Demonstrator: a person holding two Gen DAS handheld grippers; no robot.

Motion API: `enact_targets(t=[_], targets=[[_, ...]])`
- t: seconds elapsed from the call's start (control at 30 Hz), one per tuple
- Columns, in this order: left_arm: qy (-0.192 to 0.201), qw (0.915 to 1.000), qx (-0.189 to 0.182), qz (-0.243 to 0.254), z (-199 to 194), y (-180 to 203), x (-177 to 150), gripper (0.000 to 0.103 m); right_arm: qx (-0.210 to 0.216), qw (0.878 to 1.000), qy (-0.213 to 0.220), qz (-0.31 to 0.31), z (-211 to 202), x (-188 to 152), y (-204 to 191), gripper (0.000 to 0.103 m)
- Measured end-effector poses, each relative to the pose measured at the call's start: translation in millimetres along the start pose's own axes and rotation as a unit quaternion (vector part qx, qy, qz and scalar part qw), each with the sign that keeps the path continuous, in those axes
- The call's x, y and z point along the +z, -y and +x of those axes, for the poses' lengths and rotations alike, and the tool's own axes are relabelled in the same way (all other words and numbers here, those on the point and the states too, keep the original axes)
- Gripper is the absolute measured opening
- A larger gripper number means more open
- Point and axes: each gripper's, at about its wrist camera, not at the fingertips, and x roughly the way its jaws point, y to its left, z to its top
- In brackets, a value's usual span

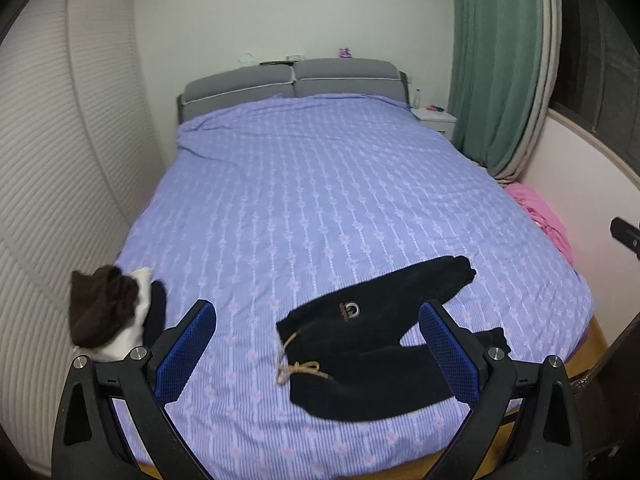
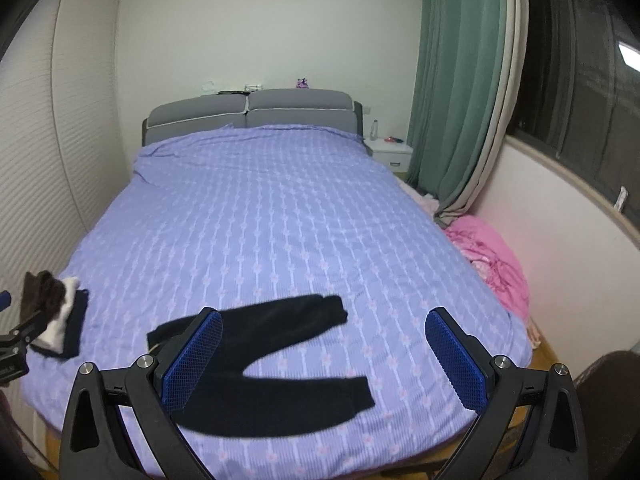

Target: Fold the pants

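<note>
We see the black pants lying unfolded near the foot of the bed, on its purple patterned cover, legs splayed apart and a tan drawstring at the waist. Our left gripper hovers above them, jaws spread wide, holding nothing. Our right gripper is likewise wide open and empty. A pile of brown, white and dark folded clothes sits at the bed's left edge.

A lilac-covered bed with a grey headboard fills centre frame, green curtain and seemingly dark window upper right.
</note>
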Motion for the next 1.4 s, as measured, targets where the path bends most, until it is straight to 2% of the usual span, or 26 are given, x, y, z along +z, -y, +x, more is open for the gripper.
enact_targets(t=[0.1, 0.27, 0.43, 0.6, 0.7, 0.77, 0.8, 0.87, 0.93, 1.1, 1.23, 1.4], targets=[[0.004, 0.9995, -0.006, 0.032, 29, -1, 14, 0.103, -0.010, 1.000, 0.003, 0.006, 19, 13, -5, 0.103], [0.015, 0.9957, -0.016, 0.090, 72, 21, 41, 0.103, -0.008, 1.000, -0.009, 0.003, 64, 28, -5, 0.103], [0.014, 0.9934, -0.039, 0.107, 123, 53, 56, 0.103, 0.008, 1.000, -0.015, -0.020, 120, 34, 7, 0.102], [0.002, 0.9914, -0.059, 0.116, 194, 98, 56, 0.103, 0.033, 0.998, -0.034, -0.041, 196, 27, 31, 0.100], [-0.012, 0.9895, -0.074, 0.124, 242, 125, 51, 0.101, 0.062, 0.995, -0.048, -0.054, 244, 16, 47, 0.086], [-0.022, 0.9877, -0.081, 0.132, 272, 142, 48, 0.097, 0.081, 0.992, -0.060, -0.082, 276, 5, 52, 0.065], [-0.027, 0.9868, -0.085, 0.135, 285, 149, 46, 0.097, 0.087, 0.990, -0.065, -0.093, 288, 2, 53, 0.060], [-0.033, 0.9836, -0.101, 0.146, 313, 165, 41, 0.096, 0.115, 0.984, -0.083, -0.108, 319, -9, 59, 0.041], [-0.038, 0.9795, -0.117, 0.160, 335, 180, 36, 0.094, 0.135, 0.980, -0.091, -0.117, 339, -16, 64, 0.038], [-0.061, 0.9638, -0.161, 0.203, 389, 219, 23, 0.087, 0.190, 0.963, -0.122, -0.149, 397, -44, 66, 0.038], [-0.061, 0.9555, -0.179, 0.226, 423, 241, 19, 0.086, 0.214, 0.954, -0.160, -0.137, 447, -61, 68, 0.037], [-0.060, 0.9526, -0.191, 0.229, 451, 248, 20, 0.086, 0.250, 0.938, -0.213, -0.114, 498, -72, 68, 0.022]])
